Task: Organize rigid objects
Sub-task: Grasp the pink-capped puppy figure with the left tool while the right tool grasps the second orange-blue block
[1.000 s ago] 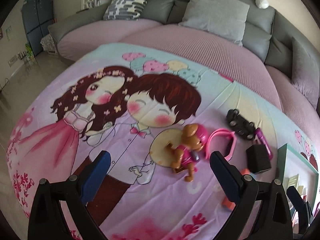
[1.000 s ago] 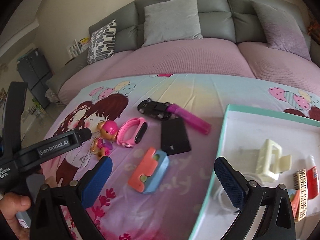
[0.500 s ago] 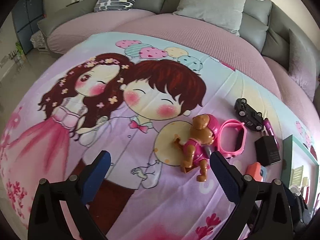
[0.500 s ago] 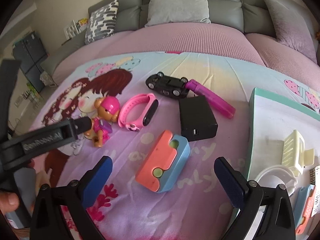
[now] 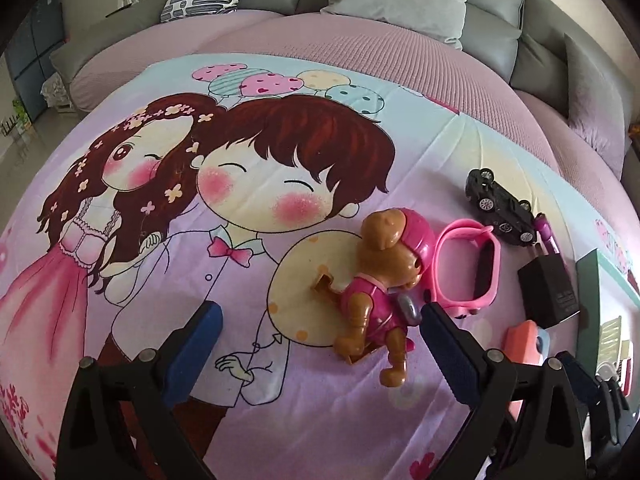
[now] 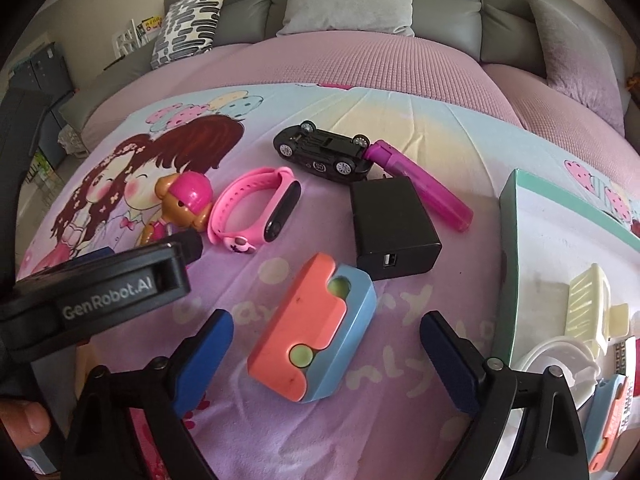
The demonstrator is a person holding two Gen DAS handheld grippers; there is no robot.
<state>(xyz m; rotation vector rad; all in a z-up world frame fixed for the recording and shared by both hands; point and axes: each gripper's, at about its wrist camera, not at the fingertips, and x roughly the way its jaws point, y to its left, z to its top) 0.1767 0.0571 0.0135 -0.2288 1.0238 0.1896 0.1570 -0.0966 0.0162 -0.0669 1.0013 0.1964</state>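
The sorting is judged to be partly done. A cream clip (image 6: 588,308), a white ring-shaped piece (image 6: 556,354) and some small packets that cannot be made out are already seen inside the teal-rimmed tray (image 6: 510,240). Six things are left on the cartoon-printed cloth (image 6: 420,344), all on the side of the tray toward the left gripper: the coral and blue case (image 6: 316,328) nearest the tray, the black charger (image 6: 394,224) just past it, the purple lighter (image 6: 420,186) and the overturned toy car (image 6: 324,150) touching at their ends, then the pink wristband (image 6: 256,210), and farthest from the tray the toy puppy (image 5: 384,292).

The left gripper (image 5: 316,320) is held wide open with nothing grasped; the toy puppy lies just inside its right pad, apparently untouched. The right gripper (image 6: 326,332) is also open and empty, with the coral and blue case between its jaws and clear of both pads.

Compared with the earlier frames, both grippers are seen lower and closer to the cloth, and each target is framed larger between the fingers. The right jaws have just been closing slightly around the case. No object has been shifted.
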